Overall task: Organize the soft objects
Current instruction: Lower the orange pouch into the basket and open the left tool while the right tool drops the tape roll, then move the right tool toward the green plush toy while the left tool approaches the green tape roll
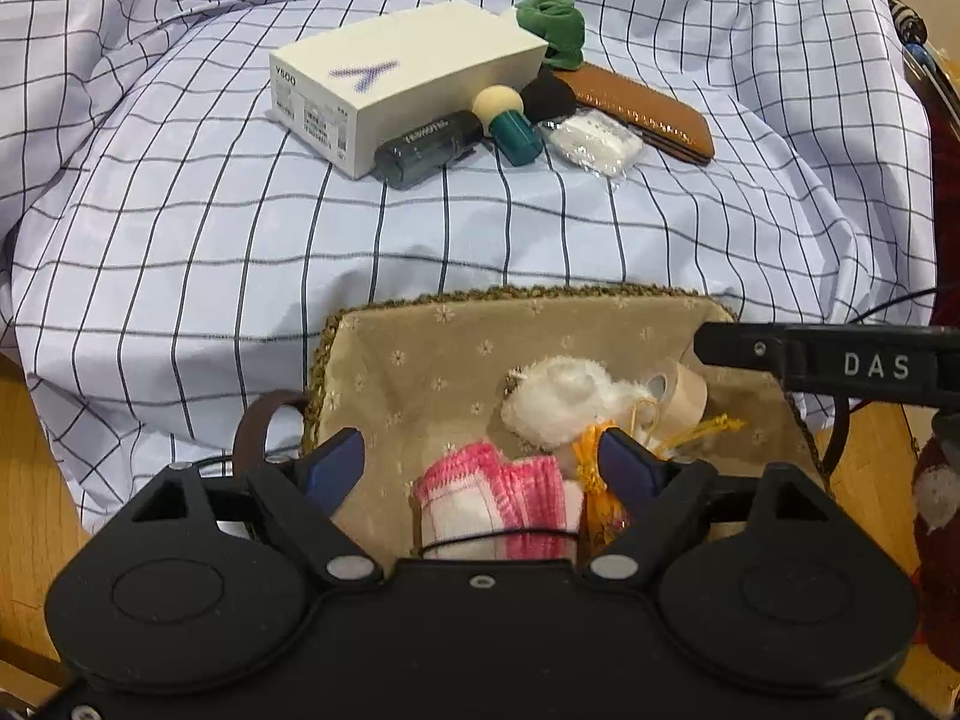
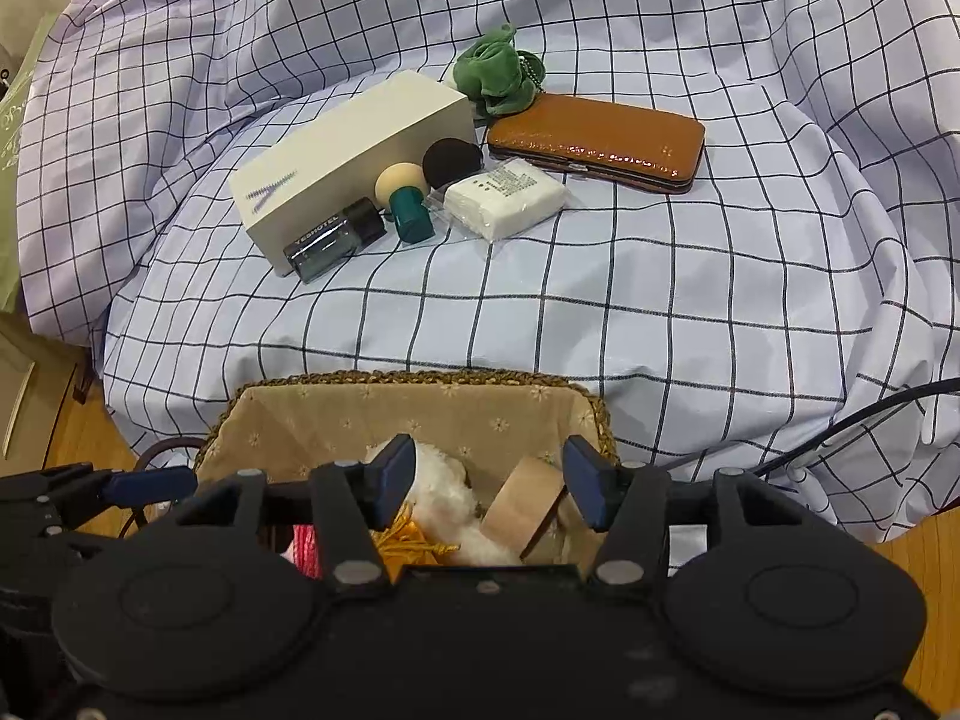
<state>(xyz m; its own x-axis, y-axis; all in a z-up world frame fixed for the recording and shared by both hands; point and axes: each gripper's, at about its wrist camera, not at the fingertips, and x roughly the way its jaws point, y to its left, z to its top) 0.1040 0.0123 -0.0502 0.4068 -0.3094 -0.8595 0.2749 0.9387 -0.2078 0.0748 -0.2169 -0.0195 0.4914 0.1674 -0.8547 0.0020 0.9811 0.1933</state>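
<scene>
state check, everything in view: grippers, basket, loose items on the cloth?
left gripper: open, empty, over basket
right gripper: open, empty, over basket
basket: upright, partly filled
pink cloth: rolled, banded, in basket
white plush: in basket
tape roll: in basket, tilted
green plush: out, on cloth
white box: closed
brown case: closed, flat
dark bottle: lying down

Checked cloth [image 2: 660,312] carries a basket [image 2: 420,381], box [image 2: 354,162], and wallet [image 2: 600,138].
</scene>
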